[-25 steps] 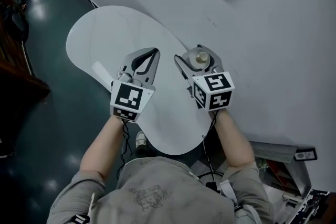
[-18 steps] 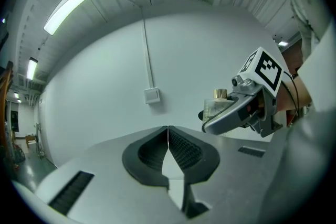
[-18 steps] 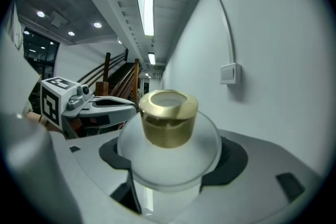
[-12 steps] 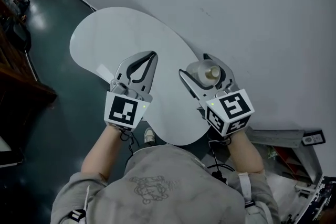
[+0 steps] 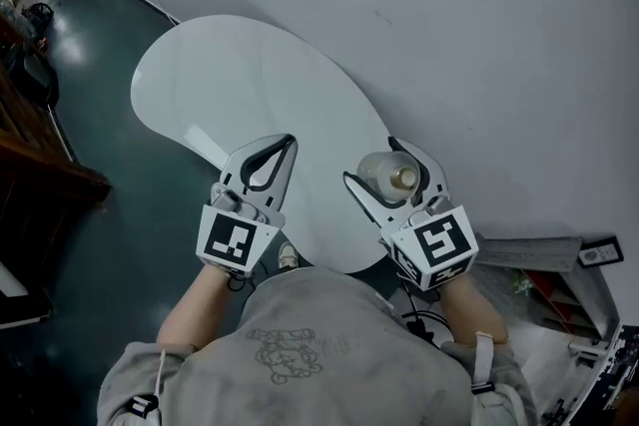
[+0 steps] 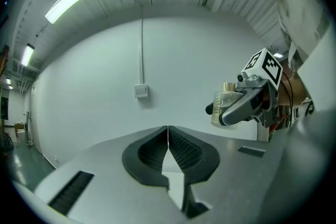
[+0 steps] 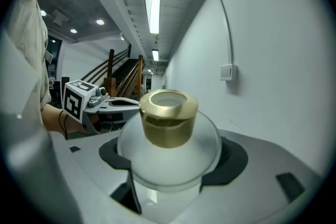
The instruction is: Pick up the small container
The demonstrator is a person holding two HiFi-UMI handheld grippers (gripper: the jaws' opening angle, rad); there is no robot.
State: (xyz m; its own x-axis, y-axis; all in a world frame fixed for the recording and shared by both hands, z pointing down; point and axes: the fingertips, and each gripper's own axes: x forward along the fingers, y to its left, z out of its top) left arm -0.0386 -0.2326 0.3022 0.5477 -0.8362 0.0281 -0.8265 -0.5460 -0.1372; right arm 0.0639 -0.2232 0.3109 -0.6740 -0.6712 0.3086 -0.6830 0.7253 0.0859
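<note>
Over the white tabletop (image 5: 250, 75) in the head view, the person is holding both tools side by side near its close edge, with the dark floor (image 5: 60, 95) lying to the left and the pale wall (image 5: 519, 55) running along the right. The left tongs (image 5: 289, 141) are pointing forward with their tips pressed together and nothing between them. The right tongs (image 5: 369, 160) are clamping the small container (image 5: 382, 172), a rounded frosted vessel whose gold cap (image 5: 404, 178) is facing the wall; whether it is clear of the tabletop cannot be told from this angle. Seen from the left gripper view, the left tongs (image 6: 168, 139) are showing their ribbed pads meeting along one thin line, empty, while off to the right the right tongs (image 6: 233, 110) are carrying the small container (image 6: 220, 107) against the wall, and a wall plate (image 6: 140, 91) is sitting further left. Through the right gripper view, the small container (image 7: 168, 157) is filling the gap between the two dark pads, touching both, its gold cap (image 7: 168, 118) pointing away from the camera; the left tongs (image 7: 118, 104) and their marker cube (image 7: 76, 99) are appearing just beside it on the left.
</note>
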